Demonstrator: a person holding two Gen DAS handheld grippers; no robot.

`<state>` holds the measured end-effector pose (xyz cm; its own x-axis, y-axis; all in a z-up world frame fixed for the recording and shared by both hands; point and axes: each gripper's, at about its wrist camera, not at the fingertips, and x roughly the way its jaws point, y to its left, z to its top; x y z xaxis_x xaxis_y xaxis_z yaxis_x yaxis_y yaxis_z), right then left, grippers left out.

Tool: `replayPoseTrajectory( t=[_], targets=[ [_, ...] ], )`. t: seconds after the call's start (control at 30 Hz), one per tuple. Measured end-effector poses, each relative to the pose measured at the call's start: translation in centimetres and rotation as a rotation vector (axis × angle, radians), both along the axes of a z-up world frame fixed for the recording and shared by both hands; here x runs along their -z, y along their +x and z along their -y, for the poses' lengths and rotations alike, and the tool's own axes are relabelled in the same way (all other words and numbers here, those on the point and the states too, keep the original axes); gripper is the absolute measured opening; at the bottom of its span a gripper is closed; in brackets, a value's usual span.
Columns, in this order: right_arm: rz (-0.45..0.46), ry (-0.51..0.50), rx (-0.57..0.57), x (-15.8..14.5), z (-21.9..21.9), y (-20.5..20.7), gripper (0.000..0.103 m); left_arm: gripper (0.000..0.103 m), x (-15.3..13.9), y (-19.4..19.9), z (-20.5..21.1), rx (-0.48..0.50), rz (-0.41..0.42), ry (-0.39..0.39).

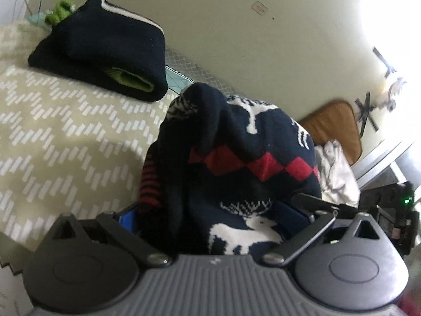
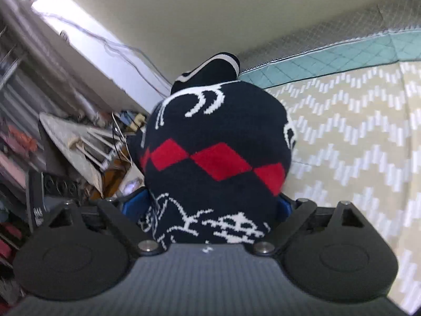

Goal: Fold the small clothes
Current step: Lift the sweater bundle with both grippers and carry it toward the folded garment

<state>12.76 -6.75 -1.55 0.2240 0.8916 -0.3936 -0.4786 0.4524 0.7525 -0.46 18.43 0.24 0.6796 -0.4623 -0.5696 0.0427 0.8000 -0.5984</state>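
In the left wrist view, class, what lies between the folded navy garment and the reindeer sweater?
Only bare zigzag bedspread separates the folded navy garment from the reindeer sweater; the left wrist view shows it.

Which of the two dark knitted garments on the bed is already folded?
The plain navy one with green lining, lying flat near the wall. The reindeer-patterned sweater is bunched up close to the camera.
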Motion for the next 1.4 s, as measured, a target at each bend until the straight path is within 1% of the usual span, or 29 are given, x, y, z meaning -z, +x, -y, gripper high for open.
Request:
replayPoseTrajectory(
  t=[0.03,0.07,0.1,0.13,0.2,0.3,0.43,0.5,0.6,0.7,0.8,0.9,1.0,1.1,1.23,1.3,1.37,1.4],
  targets=[
    [-0.02,0.014,0.002,-0.1,0.2,0.1,0.087,0.102,0.0,0.1,-0.2,-0.003,-0.006,-0.018],
    [-0.034,0.029,0.0,-0.3,0.7,0.0,0.083,0.101,0.0,0.1,-0.2,-0.001,-0.007,-0.034],
    [-0.047,0.043,0.0,-0.5,1.1,-0.1,0.076,0.1,0.0,0.0,-0.2,0.001,-0.006,-0.048],
    [-0.058,0.054,0.0,-0.8,1.5,-0.3,0.072,0.1,-0.3,-0.2,-0.1,0.004,0.003,-0.056],
    [-0.06,0.078,-0.001,-1.6,1.9,-0.7,0.07,0.1,-1.3,-0.7,0.1,0.009,0.044,-0.064],
    [-0.049,0.141,-0.003,-3.2,2.4,-1.1,0.07,0.1,-3.1,-1.4,0.1,0.018,0.097,-0.081],
    [-0.007,0.168,-0.015,-5.5,2.3,-1.4,0.069,0.1,-5.8,-2.0,-0.3,0.012,0.156,-0.052],
    [0.005,0.178,-0.026,-6.7,1.6,-1.3,0.069,0.099,-7.2,-2.3,-0.9,-0.002,0.184,-0.028],
    [0.048,0.179,-0.045,-8.5,0.1,-1.2,0.069,0.099,-9.0,-2.8,-2.0,-0.031,0.215,-0.006],
    [0.077,0.185,-0.065,-9.0,-1.8,-0.9,0.069,0.099,-9.9,-3.8,-3.2,-0.063,0.239,0.004],
    [0.062,0.209,-0.095,-8.6,-3.2,-0.8,0.069,0.099,-9.7,-4.8,-4.2,-0.1,0.251,-0.006],
    [0.039,0.21,-0.102,-7.6,-3.7,-0.8,0.069,0.099,-8.6,-4.7,-4.7,-0.113,0.226,-0.029],
    [0.031,0.171,-0.085,-6.7,-2.6,-0.6,0.069,0.099,-7.2,-3.4,-3.9,-0.08,0.176,-0.05],
    [0.037,0.131,-0.056,-5.9,0.0,-0.6,0.069,0.099,-5.9,-2.0,-2.1,-0.028,0.146,-0.053],
    [0.009,0.064,0.021,-4.5,3.1,-0.4,0.069,0.099,-4.2,0.8,1.5,0.043,0.075,-0.014],
    [-0.018,0.022,0.06,-3.3,4.9,-0.1,0.069,0.099,-3.2,2.1,3.2,0.079,0.035,0.017],
    [-0.041,-0.024,0.082,-2.3,6.0,0.0,0.069,0.099,-2.8,2.6,4.5,0.093,0.019,0.073],
    [-0.046,-0.04,0.085,-1.9,6.4,0.0,0.069,0.099,-2.8,2.5,4.5,0.098,0.022,0.087]
  ],
)
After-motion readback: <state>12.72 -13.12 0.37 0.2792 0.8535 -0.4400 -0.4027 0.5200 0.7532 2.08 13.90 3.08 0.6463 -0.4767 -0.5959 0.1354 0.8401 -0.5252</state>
